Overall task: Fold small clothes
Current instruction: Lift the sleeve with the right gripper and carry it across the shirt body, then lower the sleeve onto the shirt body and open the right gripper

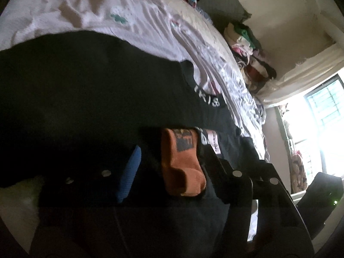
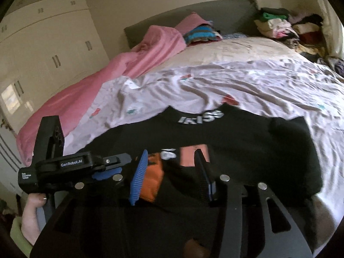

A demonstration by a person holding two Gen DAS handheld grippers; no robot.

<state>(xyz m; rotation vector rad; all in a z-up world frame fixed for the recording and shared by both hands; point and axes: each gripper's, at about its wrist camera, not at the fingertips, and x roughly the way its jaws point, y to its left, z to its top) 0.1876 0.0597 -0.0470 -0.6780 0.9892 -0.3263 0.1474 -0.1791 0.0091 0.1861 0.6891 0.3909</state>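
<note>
I see the bed (image 2: 247, 49) beyond both sets of fingers. The black T-shirt (image 2: 247, 142) lies flat ahead of them. My right gripper (image 2: 169, 174) stands apart over its printed front; left gripper (image 1: 159, 161) clamps that fabric.
</note>
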